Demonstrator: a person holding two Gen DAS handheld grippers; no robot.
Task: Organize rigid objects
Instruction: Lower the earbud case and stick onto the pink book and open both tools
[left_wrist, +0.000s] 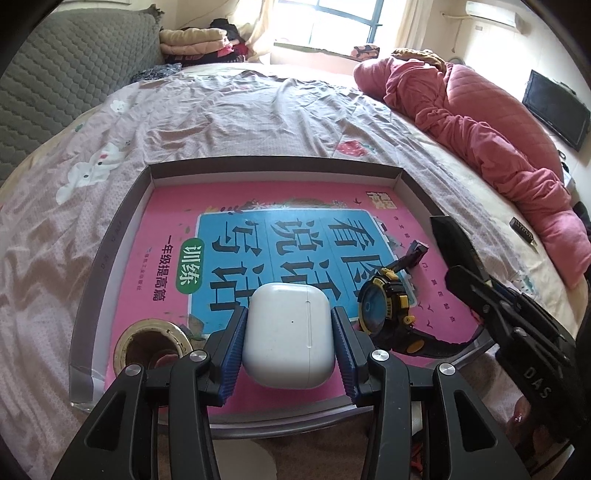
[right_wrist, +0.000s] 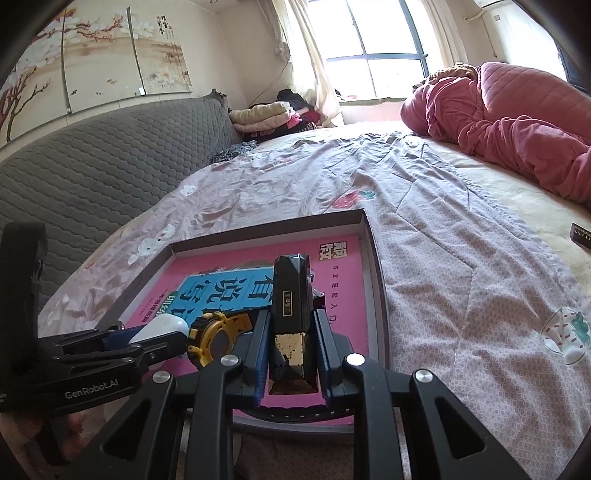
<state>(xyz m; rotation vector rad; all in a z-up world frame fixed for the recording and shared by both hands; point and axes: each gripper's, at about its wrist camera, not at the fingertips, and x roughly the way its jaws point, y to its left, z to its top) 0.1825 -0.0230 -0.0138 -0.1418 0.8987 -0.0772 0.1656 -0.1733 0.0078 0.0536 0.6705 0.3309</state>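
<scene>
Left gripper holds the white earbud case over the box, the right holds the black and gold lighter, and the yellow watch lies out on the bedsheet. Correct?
Not quite: the left wrist view shows the yellow watch lying inside the box, on the pink book, not on the bedsheet. The rest holds.

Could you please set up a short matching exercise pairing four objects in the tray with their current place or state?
Things:
1. white earbud case
2. black and gold faceted bar
3. yellow and black wristwatch
4. yellowish roll of tape

Places:
A. lying free on the pink book, between the two grippers
B. between the left gripper's blue pads
C. near-left corner of the tray
D. between the right gripper's pads

Pairs: 1-B, 2-D, 3-A, 4-C
</scene>
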